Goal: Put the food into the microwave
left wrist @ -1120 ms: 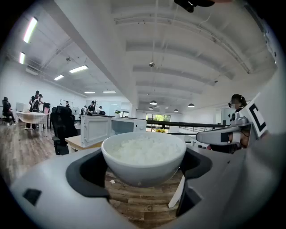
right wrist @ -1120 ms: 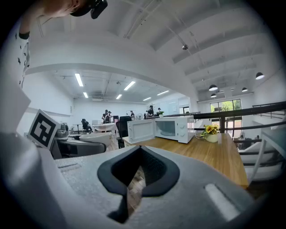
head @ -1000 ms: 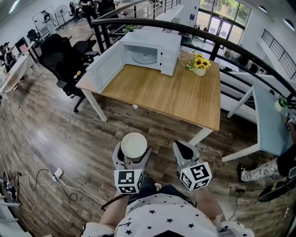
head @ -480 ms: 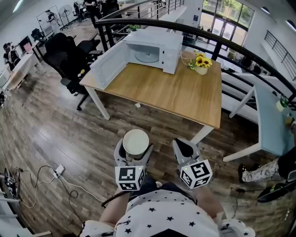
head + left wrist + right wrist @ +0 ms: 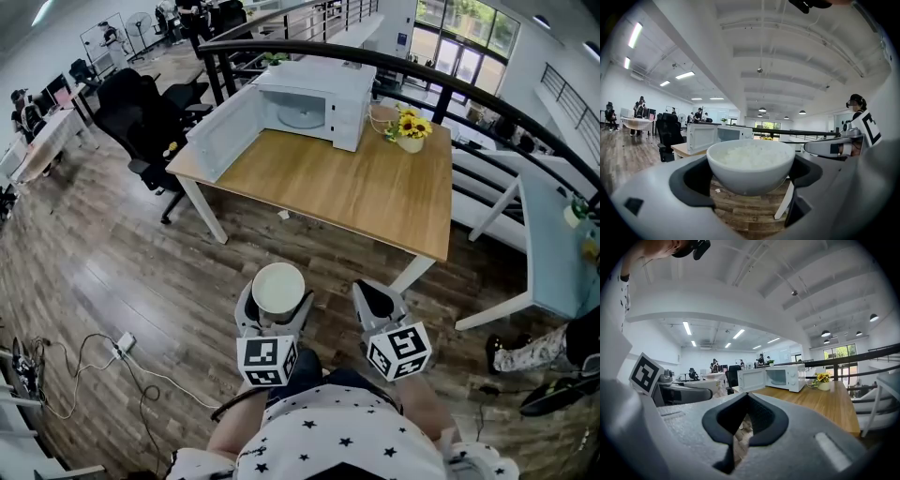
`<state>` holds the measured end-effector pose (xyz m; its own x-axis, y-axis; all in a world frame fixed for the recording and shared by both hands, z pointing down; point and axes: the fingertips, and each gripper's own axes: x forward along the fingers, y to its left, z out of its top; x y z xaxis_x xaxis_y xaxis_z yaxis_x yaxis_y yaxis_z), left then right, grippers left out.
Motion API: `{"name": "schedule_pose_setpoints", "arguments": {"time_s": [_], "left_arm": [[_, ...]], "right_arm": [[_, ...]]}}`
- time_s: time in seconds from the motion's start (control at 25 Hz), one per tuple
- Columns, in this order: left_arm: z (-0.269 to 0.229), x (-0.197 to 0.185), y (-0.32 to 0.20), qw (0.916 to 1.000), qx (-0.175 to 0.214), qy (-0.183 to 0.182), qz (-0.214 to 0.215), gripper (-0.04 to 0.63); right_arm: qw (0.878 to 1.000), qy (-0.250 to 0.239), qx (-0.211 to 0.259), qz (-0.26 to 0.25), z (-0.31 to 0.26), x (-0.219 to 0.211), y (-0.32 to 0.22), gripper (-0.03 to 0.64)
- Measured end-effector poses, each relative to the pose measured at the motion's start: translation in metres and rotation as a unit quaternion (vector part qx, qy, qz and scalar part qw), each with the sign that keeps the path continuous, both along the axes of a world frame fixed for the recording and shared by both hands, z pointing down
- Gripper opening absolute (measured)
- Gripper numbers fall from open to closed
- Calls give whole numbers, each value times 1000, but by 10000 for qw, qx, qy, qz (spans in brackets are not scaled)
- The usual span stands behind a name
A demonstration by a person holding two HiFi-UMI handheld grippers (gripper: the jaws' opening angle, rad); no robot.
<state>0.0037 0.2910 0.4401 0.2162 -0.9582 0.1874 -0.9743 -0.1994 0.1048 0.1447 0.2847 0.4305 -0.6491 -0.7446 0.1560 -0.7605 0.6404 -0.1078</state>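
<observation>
Out over the floor, well short of the worktop (image 5: 356,192), a bowl (image 5: 751,168) of rice (image 5: 749,154) is pinched by its sides in the left claw (image 5: 277,302); the right claw (image 5: 740,427) is pressed together on nothing. The microwave (image 5: 319,98) is seen open. With only the curved wall gripped, a tilt or jolt in carrying could slip the bowl or spill rice.

Head view high, looking steeply down, table (image 5: 356,187) ahead and well off, both gripper views low, facing forward, all three sharing table and microwave (image 5: 323,80).
</observation>
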Motion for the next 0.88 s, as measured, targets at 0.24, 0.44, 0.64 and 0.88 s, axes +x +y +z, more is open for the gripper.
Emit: {"name": "schedule_pose_setpoints", "arguments": {"time_s": [0.24,0.44,0.64,0.88], "left_arm": [[-2,0,-5,10000,-35,-9,-81,476],[-4,-2,-18,9999,-24,15,-106,476],[-3,-5,-40,9999,-39,41,-85,476],[-2,-13,-79,10000,-38,68,-1,476]], "right_arm": [[9999,-24,-57,-89,-1,-2,-7,5],[9999,-40,-98,-127,0,-5,-20,5],[9998,-54,-153,-111,3,-9,-41,5],[9998,-43,-166,-91,4,-21,-80,6]]}}
